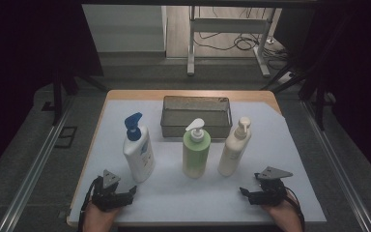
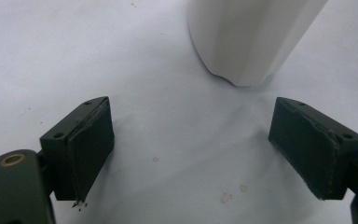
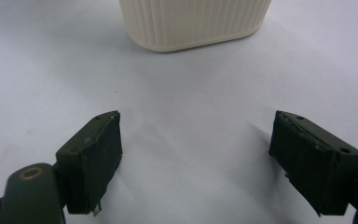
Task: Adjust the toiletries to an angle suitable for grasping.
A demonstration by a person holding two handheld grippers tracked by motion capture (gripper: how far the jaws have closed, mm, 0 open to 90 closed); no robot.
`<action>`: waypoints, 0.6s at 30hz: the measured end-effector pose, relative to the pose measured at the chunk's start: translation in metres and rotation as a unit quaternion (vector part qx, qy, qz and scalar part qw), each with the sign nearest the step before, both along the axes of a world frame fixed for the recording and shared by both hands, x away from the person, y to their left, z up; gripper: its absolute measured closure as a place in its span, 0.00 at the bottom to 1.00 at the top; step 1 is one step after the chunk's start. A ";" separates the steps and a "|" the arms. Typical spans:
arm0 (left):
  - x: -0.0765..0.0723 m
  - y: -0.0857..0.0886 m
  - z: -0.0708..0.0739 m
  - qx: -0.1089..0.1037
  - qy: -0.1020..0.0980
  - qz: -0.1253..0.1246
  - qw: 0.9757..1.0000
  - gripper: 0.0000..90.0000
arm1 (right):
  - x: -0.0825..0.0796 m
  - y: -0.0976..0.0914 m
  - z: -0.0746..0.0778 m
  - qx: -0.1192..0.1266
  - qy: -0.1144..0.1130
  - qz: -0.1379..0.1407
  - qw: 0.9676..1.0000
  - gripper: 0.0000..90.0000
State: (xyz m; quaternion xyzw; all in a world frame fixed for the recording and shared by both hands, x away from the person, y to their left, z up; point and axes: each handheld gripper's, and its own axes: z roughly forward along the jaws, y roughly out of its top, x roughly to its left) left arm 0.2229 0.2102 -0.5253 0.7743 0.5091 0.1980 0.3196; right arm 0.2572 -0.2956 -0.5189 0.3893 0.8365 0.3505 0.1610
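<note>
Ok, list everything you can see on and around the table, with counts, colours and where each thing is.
Pump bottle with blue pump: one, white, left of the row.
Green pump bottle: one, white pump, middle of the row.
Cream pump bottle: one, ribbed, right of the row.
Metal tray: one, grey, empty, behind the bottles.
Table cover: one, white, over the wooden table.
Table frame: one, white, on the floor beyond, with cables.
Left gripper: black, jaws open, near left.
Right gripper: black, jaws open, near right.

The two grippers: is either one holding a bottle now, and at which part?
Nothing is held. The left gripper is open in front of the white bottle with the blue pump; the right gripper is open before the cream bottle.
</note>
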 end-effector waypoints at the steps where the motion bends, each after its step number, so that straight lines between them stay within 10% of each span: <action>1: 0.000 0.000 0.000 0.000 0.000 0.000 1.000 0.15 | 0.000 0.000 0.000 0.000 0.000 0.000 1.000 0.18; 18: 0.001 0.001 -0.001 -0.003 0.000 -0.001 1.000 0.14 | 0.000 0.000 0.000 0.002 0.001 0.000 1.000 0.18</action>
